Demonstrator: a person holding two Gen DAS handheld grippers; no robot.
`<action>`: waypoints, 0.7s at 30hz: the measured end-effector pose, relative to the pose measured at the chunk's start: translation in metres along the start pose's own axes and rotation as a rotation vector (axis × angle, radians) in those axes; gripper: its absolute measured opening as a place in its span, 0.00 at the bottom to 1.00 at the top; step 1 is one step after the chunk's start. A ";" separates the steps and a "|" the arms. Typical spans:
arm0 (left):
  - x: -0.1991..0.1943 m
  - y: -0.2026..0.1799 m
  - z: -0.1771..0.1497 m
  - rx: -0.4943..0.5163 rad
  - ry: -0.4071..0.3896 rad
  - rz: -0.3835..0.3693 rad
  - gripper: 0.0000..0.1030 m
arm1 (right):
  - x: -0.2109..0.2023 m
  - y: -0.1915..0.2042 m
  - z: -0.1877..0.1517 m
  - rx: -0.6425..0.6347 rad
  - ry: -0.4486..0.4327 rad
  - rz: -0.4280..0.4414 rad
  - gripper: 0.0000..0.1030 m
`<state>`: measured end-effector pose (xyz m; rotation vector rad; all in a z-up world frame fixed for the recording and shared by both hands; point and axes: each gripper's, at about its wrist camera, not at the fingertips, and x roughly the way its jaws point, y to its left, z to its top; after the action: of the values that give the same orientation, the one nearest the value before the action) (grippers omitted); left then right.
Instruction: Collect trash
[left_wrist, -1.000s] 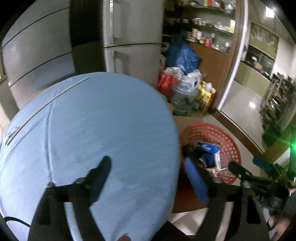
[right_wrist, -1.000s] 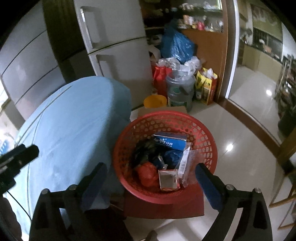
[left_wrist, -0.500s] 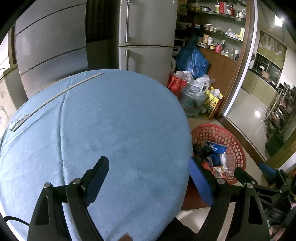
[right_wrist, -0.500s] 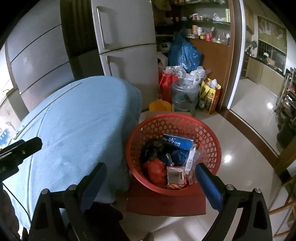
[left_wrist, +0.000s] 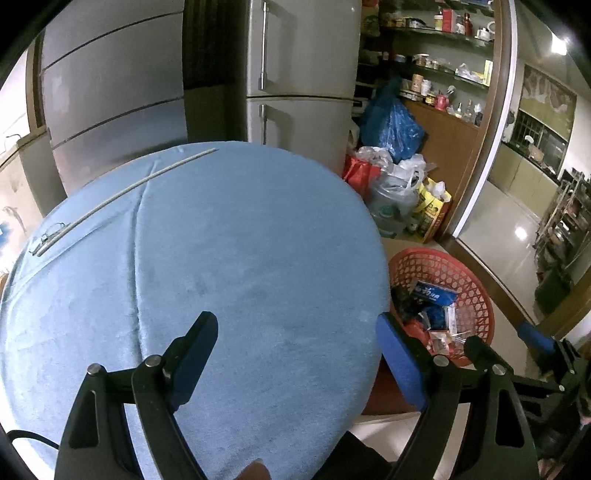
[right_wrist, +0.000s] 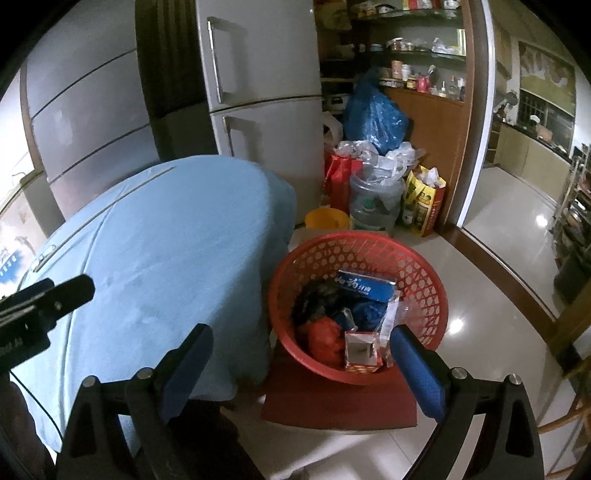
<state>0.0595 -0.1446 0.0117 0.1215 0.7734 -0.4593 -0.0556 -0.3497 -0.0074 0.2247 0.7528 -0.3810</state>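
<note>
A: Quick status, left gripper (left_wrist: 295, 334)?

B: Fingers spread wide, nothing btwn them. It hangs over the blue-covered round bench (left_wrist: 221, 258), pointing down at the cloth. Only a thin pale rod (left_wrist: 125, 199) lies on the cloth, near the far left edge, w/ a small clip-like bit at its near end.

A: Right gripper (right_wrist: 301, 349)?

B: Same, fingers apart and empty. It's off the bench's right edge, aimed down at the red basket (right_wrist: 421, 266). In the left wrist view the right gripper shows at lower right, beside the basket.

A: Where's the trash?

B: In the basket. Blue box (right_wrist: 365, 288) w/ white print leans on the far inner side, a red crumpled wrapper (right_wrist: 325, 341) in front, a small red-and-white open carton (right_wrist: 362, 352) at the near rim, a clear plastic packet (right_wrist: 391, 317) to its right, dark stuff at left, can't tell what. Basket sits on a red stool or board (right_wrist: 332, 402), on the tiled floor (right_wrist: 498, 229), just beside the bench.

A: Anything behind?

B: Grey fridge (right_wrist: 266, 92) past the bench. Right of it, a blue plastic bag (right_wrist: 376, 118), a red bag (right_wrist: 340, 177), a big clear water jug (right_wrist: 373, 206) w/ white bags on top, a yellow bag (right_wrist: 424, 199) and a yellow tub (right_wrist: 327, 219). Shelves w/ jars (right_wrist: 417, 77) above a wood cabinet.
</note>
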 end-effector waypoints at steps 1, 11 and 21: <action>0.000 -0.001 0.000 0.004 -0.001 0.003 0.85 | 0.000 0.000 0.000 0.000 0.000 -0.001 0.95; 0.001 -0.001 -0.003 0.003 0.008 -0.005 0.85 | -0.002 0.003 0.000 -0.010 -0.005 -0.014 0.95; -0.002 0.001 -0.005 0.006 -0.001 -0.021 0.85 | -0.009 0.002 0.002 -0.003 -0.015 -0.039 0.95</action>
<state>0.0553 -0.1420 0.0089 0.1190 0.7731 -0.4817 -0.0600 -0.3460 0.0003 0.2041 0.7439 -0.4177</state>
